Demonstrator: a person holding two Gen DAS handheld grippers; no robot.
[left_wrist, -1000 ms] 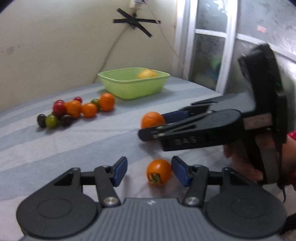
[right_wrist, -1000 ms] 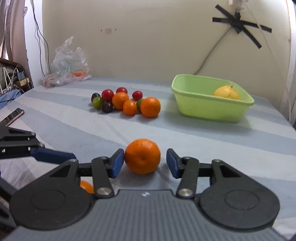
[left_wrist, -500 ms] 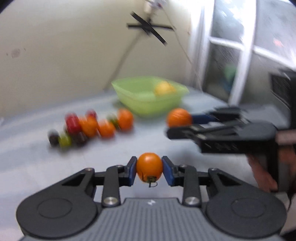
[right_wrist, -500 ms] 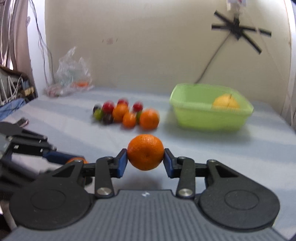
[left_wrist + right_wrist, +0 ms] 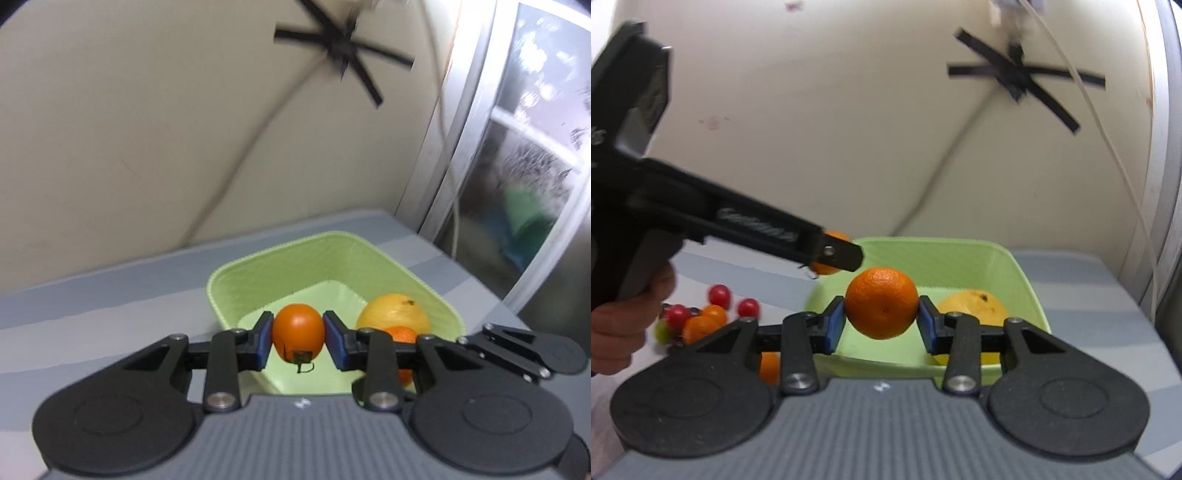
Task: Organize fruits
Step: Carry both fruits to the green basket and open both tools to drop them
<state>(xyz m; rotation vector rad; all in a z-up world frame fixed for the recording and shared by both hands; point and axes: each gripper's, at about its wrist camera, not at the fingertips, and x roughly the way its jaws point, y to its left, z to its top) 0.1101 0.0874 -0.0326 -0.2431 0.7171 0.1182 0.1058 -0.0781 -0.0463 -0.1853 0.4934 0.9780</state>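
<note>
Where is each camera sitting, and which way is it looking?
Left wrist view: sits on the left gripper, looking along its fingers down into the green basket; the orange tomato is clamped between its pads.
Right wrist view: sits on the right gripper, facing the basket and wall; it grips the mandarin, and a hand holding the left gripper shows at left.
Both views share the basket, the yellow fruit in it and the black tape on the wall.

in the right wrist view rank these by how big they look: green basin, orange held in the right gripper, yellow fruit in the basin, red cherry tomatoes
1. green basin
2. orange, held close to the camera, so this is unsure
3. yellow fruit, partly hidden behind the right gripper, perhaps as large as the orange
4. red cherry tomatoes, clearly smallest
</note>
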